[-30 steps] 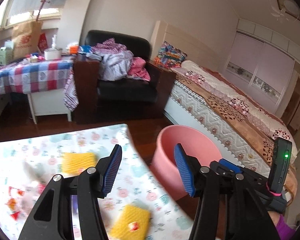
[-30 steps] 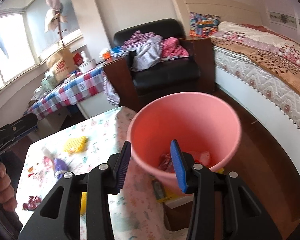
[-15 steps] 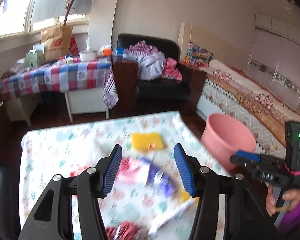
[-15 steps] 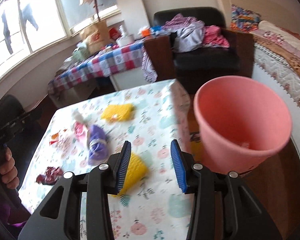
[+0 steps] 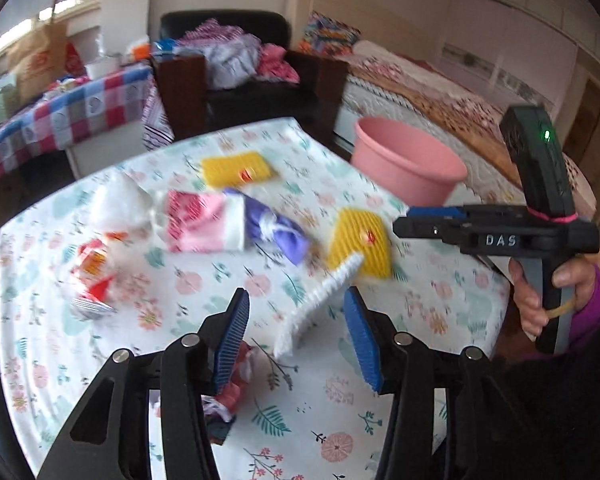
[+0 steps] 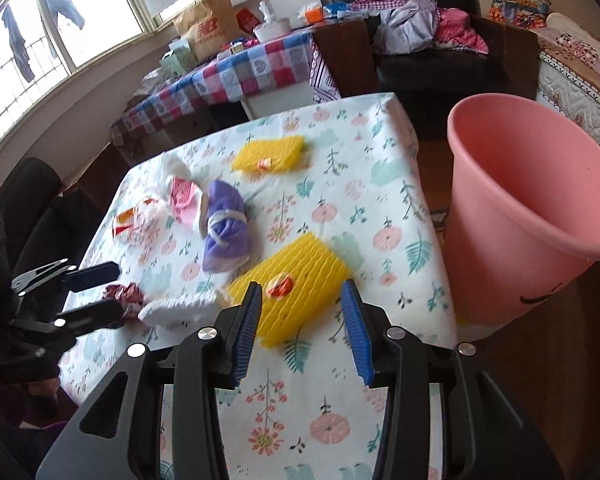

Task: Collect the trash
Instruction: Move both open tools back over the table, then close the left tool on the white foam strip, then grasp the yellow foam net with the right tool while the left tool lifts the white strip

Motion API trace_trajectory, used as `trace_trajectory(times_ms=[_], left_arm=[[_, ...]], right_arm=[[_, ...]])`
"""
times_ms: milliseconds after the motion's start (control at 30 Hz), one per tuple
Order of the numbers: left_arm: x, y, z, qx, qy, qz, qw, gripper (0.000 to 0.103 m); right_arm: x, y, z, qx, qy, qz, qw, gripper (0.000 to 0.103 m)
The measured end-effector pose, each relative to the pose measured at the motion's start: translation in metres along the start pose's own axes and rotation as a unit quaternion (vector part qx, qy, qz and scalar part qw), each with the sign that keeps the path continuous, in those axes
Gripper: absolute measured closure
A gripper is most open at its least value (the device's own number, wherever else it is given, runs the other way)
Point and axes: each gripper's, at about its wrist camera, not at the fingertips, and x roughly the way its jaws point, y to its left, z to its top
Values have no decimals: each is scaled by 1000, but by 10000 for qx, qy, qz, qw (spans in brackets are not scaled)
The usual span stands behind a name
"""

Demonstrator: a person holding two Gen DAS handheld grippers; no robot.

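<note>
Two grippers hang over the floral table (image 6: 400, 184), and neither holds anything. The left gripper (image 5: 296, 340), at the bottom centre of its own view, has its fingers apart around a white foam strip (image 5: 320, 304); its jaws have just been closing, yet the pads do not press on the strip. The right gripper (image 6: 302, 328) stands with its fingers apart in front of a yellow foam net (image 6: 292, 280) at the frame's middle.

Trash lies across the cloth: a second yellow net (image 6: 270, 156), a purple pouch (image 6: 224, 236), a pink packet (image 6: 182, 198), a red wrapper (image 6: 126, 294). The pink bin (image 6: 532, 200) stands beside the table at the right of the frame.

The strip is light and lies askew between the pads, so it may well slip out or be pushed aside. The red wrapper lies just beside the left jaw and could be nudged.

A second ago the right view was filled by the bin and the left view showed the armchair and bed; both now look down on the litter.
</note>
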Motion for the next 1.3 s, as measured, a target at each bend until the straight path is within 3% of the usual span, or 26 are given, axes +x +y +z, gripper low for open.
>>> trace_trajectory(times_ms=[300,433,867,1067,1133,1167,1300], left_arm=[[30,3,-13,166,445,-66,9989,72],[28,7,-18,144,442,-82,9989,92],[-3,37,-23,-690,-78,50,9976,92],[-4,38,-27,-771,-99,0,9970,92],[-4,36,-27,-772,-106,-18,9970,92],[-3,36,-27,-776,-108,-24,9969,92],[-3,35,-27,-787,-124,-33,9968,92]], right_arm=[[3,2,-9,82,189,-27,9998,61],[6,2,-11,120,270,-18,9996,61],[32,10,-6,236,656,116,9975,61],[39,15,-2,134,486,-210,9985,61],[39,17,-2,17,421,-339,9985,67],[39,16,-2,-23,424,-365,9984,80],[37,13,-2,-44,369,-367,9986,92]])
